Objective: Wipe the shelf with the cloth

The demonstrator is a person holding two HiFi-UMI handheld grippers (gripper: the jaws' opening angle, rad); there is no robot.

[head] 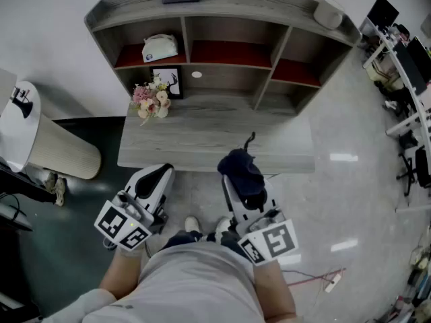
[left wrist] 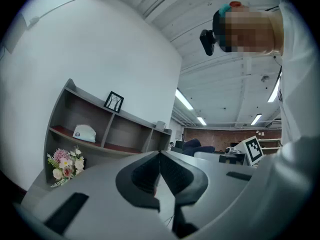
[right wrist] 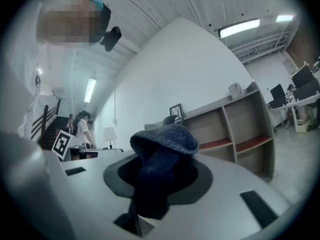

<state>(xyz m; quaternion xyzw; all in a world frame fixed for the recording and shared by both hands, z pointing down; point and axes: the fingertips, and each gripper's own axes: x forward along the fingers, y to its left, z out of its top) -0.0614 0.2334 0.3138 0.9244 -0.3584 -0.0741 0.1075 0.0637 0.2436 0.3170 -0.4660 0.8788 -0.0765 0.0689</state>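
My right gripper [head: 237, 182] squeezes the cloth [head: 244, 167], just in front of the shelf [head: 222, 123]. My left gripper [head: 157, 175] is closed, empty. Wiping the shelf's left side, I might knock the flowers [head: 151, 101] over.

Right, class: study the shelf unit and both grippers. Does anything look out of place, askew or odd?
Nothing stands out. On the shelf the flowers and small frame sit in place; the cloth is bunched in the right gripper.
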